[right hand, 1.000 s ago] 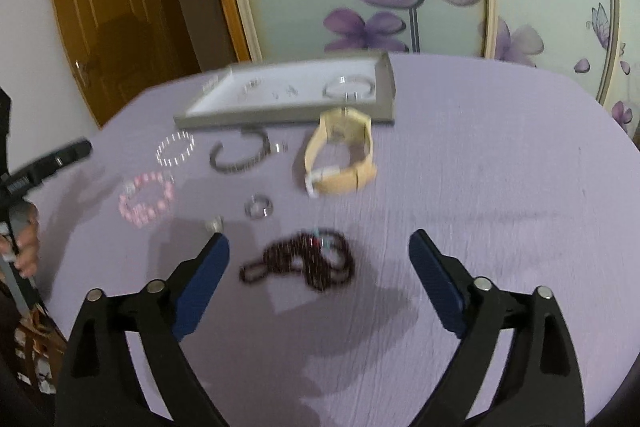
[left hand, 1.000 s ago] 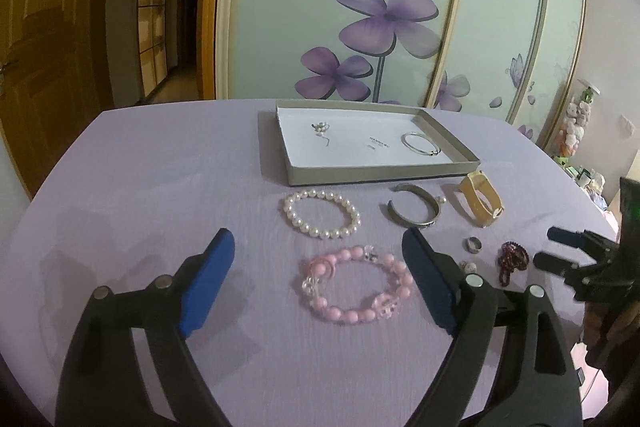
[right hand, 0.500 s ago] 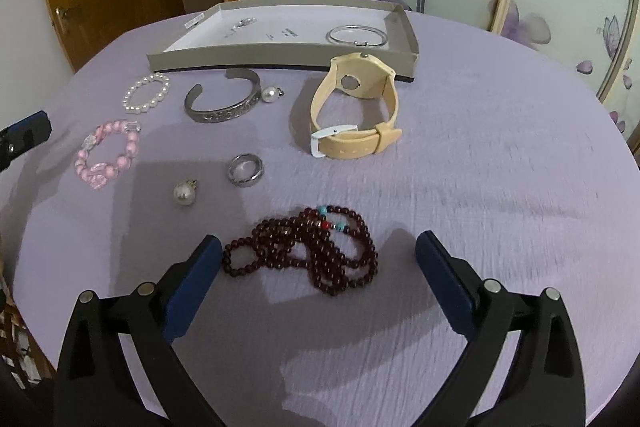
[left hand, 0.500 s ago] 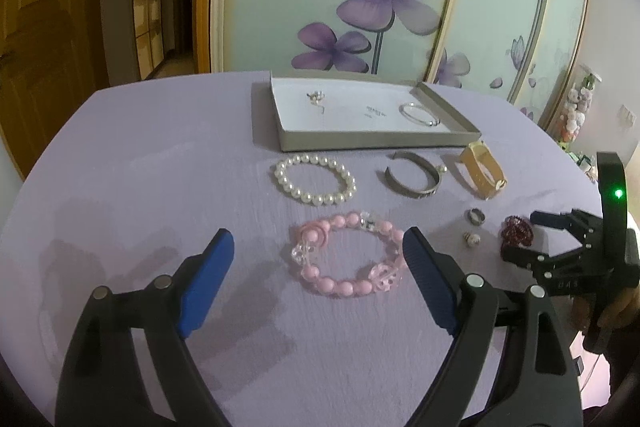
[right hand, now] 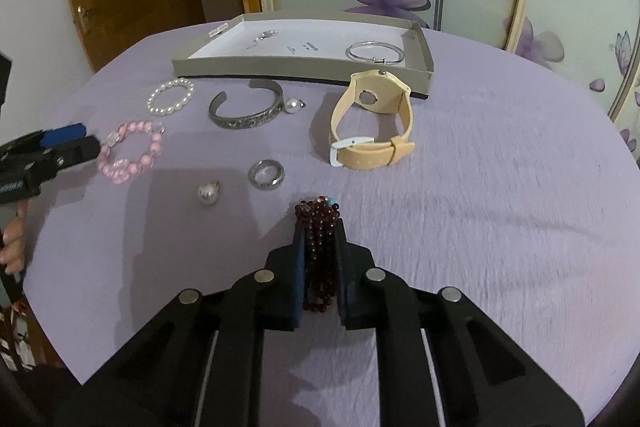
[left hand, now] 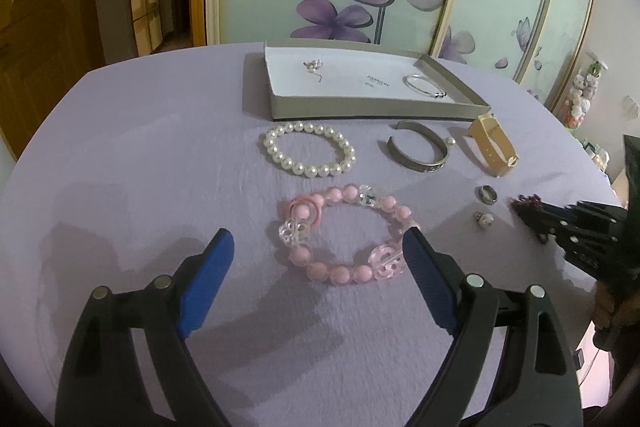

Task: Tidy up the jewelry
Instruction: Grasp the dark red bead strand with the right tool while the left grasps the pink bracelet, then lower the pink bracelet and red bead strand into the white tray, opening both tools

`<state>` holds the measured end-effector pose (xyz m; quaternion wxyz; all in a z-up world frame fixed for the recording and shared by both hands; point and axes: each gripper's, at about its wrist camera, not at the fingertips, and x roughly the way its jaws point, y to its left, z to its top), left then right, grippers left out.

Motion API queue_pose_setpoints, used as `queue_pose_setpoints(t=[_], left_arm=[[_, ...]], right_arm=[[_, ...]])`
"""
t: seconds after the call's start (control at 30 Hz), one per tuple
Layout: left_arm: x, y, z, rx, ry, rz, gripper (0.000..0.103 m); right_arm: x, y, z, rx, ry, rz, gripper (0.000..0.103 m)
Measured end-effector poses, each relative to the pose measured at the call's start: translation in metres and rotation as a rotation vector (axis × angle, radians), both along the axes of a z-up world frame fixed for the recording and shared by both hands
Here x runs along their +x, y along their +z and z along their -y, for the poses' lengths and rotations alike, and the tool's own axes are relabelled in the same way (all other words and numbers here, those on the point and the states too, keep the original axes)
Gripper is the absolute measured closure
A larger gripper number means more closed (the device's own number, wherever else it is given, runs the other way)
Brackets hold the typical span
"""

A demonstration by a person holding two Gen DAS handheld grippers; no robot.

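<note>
1. The right gripper (right hand: 320, 227) has just closed its jaws: they now pinch a bunched dark red bead string (right hand: 318, 227), whose strands run up between the blue pads and bulge out past the tips, with one turquoise bead at the far end.
2. The left gripper (left hand: 316, 247) has its jaws spread wide and holds nothing. A pink bead bracelet (left hand: 344, 235) lies flat on the worktop (left hand: 140, 155) between and just ahead of them, its right-hand side beside the right pad; whether that pad touches it cannot be told.
3. Just beyond the right jaws and to their left lie a loose pearl pendant (right hand: 208, 193) and a silver ring (right hand: 266, 175), apart from each other.
4. Farther out from the right jaws, slightly to the right, a tan wristwatch (right hand: 372, 123) stands on its buckled strap.
5. Beyond the left jaws, past the pink bracelet, a white pearl bracelet (left hand: 310, 153) lies flat; to its right sits an open grey metal cuff (left hand: 418, 151) with a second pearl pendant (right hand: 294, 105) at its end.
6. Farthest from both jaws, a shallow grey box tray (left hand: 376, 113) rests on the lilac cloth. It holds a thin silver bangle (left hand: 424, 85) on its right side and a small silver piece (left hand: 312, 67) on its left.
</note>
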<state>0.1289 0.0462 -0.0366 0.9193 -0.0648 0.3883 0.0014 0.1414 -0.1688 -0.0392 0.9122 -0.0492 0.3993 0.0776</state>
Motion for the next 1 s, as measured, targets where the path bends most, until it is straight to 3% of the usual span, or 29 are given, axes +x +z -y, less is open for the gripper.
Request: queue_pose_setpoints(t=[0.07,0.3,0.53,0.63,0.7,0.73,0.9,1.0], left_arm=[[0.002,-0.002,0.000,0.005,0.007,-0.013,0.017],[0.013,-0.008,-0.004,-0.019,0.026,-0.058,0.041],[0.025,-0.012,0.003,0.016,0.020,-0.086,0.053],[0.028,-0.013,0.009,0.060,0.024,-0.095,0.065],[0.029,-0.013,0.011,0.088,0.029,-0.099,0.080],[0.029,-0.013,0.011,0.093,0.027,-0.099,0.083],[0.030,-0.012,0.014,0.119,0.021,-0.099,0.085],[0.028,-0.009,0.009,0.087,0.018,-0.086,0.085]], right_arm=[[-0.006,0.002,0.005,0.028,0.005,0.000,0.093],[-0.018,0.031,0.020,0.116,-0.011,0.066,0.094],[-0.020,0.039,0.021,0.176,-0.004,0.073,0.094],[-0.020,0.039,0.024,0.189,-0.005,0.074,0.094],[-0.020,0.040,0.025,0.199,-0.004,0.073,0.094],[-0.020,0.041,0.025,0.207,-0.003,0.072,0.094],[-0.020,0.043,0.026,0.225,-0.004,0.076,0.094],[-0.022,0.047,0.027,0.236,-0.002,0.088,0.094]])
